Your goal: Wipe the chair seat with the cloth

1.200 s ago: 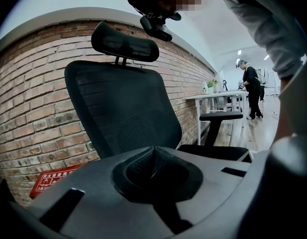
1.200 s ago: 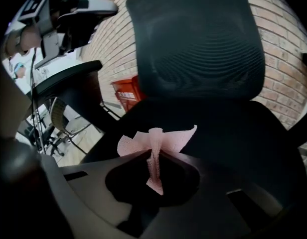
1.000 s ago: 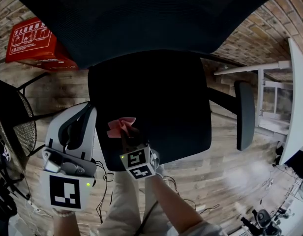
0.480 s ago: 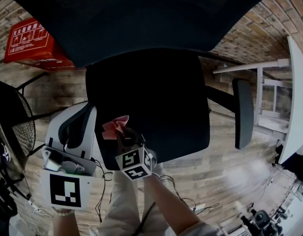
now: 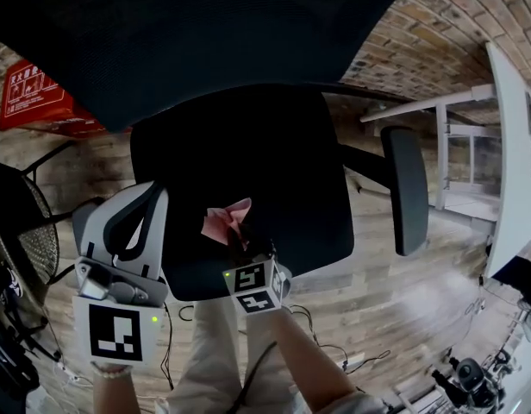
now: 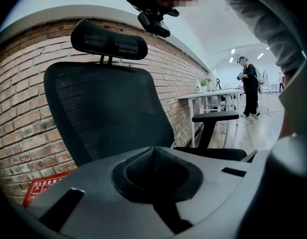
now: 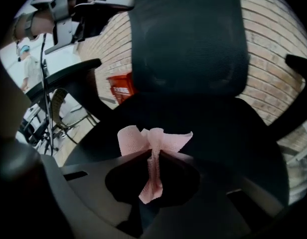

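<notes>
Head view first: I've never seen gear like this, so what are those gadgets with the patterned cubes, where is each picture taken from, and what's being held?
There is no robot here. A person holds a hand-worked gripper in each hand, and the cubes with square patterns are part of those grippers. The head view comes from a camera on the person's head, looking steeply down on a black chair seat. The other two pictures come from cameras riding on each gripper, looking along its two jaws. The right gripper is shut on a pink cloth, held over the front part of the seat. The left gripper is shut with nothing in it. It is off to the seat's left side, facing the mesh backrest.
</notes>
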A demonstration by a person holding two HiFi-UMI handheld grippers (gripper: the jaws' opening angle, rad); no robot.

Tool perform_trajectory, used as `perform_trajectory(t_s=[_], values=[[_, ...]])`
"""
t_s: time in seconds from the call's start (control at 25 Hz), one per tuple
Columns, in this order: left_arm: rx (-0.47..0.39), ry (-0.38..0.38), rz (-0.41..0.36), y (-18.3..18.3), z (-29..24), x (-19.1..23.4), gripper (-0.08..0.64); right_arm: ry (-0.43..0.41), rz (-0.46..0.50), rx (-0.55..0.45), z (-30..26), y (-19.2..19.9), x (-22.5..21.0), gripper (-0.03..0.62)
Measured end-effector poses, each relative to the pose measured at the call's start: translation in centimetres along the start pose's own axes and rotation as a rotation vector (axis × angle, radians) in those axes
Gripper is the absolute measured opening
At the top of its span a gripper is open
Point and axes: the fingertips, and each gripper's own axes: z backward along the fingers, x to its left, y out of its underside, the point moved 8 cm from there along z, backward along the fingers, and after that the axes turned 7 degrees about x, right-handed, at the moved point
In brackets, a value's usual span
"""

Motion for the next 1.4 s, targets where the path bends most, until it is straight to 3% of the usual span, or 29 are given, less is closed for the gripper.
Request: perform_trajectory(t_s=[0.76, 1.04, 1.4], values=[[-0.019, 0.108, -0.107, -4.7, -3.9, -5.8, 0.018, 0.403, -0.254, 0.029, 9.4, 8.7, -17.7, 0.055], [-0.019, 0.105, -0.139, -5.7, -3.5, -6.2, 0.018, 0.440, -0.312, 0.048, 11.4, 11.0, -19.6, 0.055], [0.002, 0.072, -0.115, -4.1, -1.8, -4.8, 0.018, 0.363, -0.333, 0.042, 9.8, 10.5, -15.6, 0.055]])
